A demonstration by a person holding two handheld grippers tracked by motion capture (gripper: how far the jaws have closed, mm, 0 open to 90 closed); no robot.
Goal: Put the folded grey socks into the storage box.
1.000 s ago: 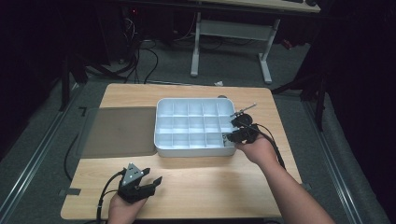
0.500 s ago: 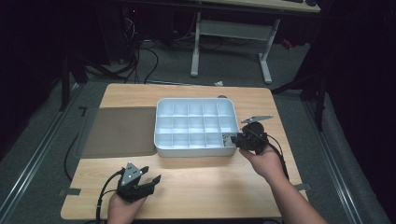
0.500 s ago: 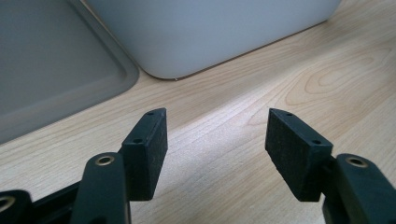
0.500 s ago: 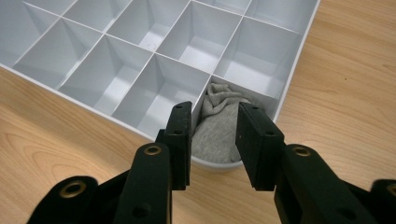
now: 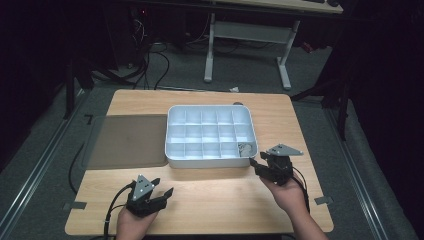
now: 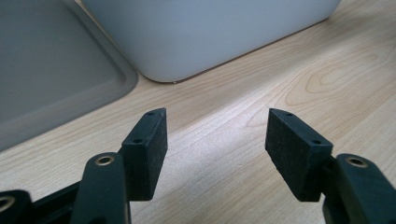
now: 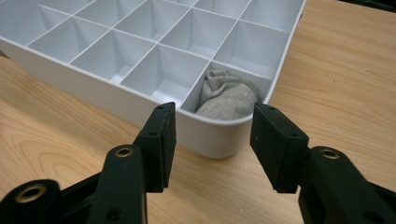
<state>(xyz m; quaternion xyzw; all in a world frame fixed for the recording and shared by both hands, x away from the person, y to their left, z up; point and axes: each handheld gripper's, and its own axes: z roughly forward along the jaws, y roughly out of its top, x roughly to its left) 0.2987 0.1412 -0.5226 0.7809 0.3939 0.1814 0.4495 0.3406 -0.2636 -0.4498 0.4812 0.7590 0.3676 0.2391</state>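
- The grey sock (image 7: pixel 227 99), balled up, sits in the near right corner compartment of the white divider tray (image 5: pixel 172 150). In the high view it's just a small grey lump (image 5: pixel 245 148) in that corner cell.
- The tray is a grid of square cells, and every other cell that can be seen looks bare white. The right gripper view has its rounded near corner (image 7: pixel 219 140) right in front of the jaws, with the sock tucked behind the wall.
- The right gripper (image 7: pixel 212 126) is just off that corner, on the near right side of the tray and low over the worktop (image 5: pixel 210 200). Its jaws have just been opening and now stand wide, with nothing between the pads. The tray corner is beyond them, not pinched.
- From above, the right gripper (image 5: pixel 254 164) points at the tray's near right corner, with the person's hand (image 5: pixel 287 192) behind it and a cable trailing back.
- A flat grey lid (image 5: pixel 127 140) lies to the left of the tray, its edge right up against it.
- The left gripper (image 5: pixel 165 192) is well apart from all that, resting at the near left of the worktop. Its jaws are spread wide too, with bare wood between them. Its own view (image 6: pixel 215 135) looks toward the tray's near wall and the lid's corner (image 6: pixel 70 70).
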